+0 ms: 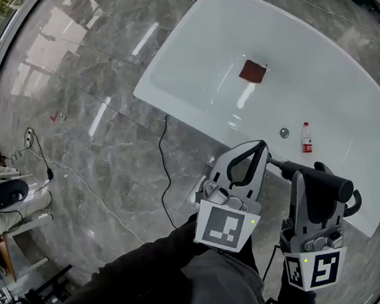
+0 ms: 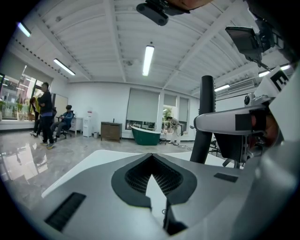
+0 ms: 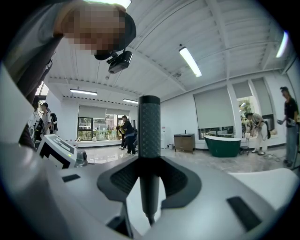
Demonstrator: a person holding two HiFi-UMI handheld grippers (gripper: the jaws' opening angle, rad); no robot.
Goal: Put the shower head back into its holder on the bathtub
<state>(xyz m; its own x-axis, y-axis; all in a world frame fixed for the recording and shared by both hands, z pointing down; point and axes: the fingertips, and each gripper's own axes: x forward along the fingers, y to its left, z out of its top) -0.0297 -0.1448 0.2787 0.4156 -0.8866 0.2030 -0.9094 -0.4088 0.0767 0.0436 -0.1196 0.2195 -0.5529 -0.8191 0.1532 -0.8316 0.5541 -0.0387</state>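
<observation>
Over bathtub (image 1: 207, 43) near rim: shower head (image 1: 330, 185), long axis crosswise to fingers
Right gripper (image 1: 302, 182): fingers clamped on it, nearer
Left gripper (image 1: 260, 149): fingers closed, empty
Holder: unseen

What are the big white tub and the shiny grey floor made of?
The bathtub looks like smooth glossy white acrylic or enamel; light streaks gleam on it, but the look can't settle which. The floor looks like polished grey marble or marble-look tile: pale veins, joint lines and mirror-like window reflections.
</observation>
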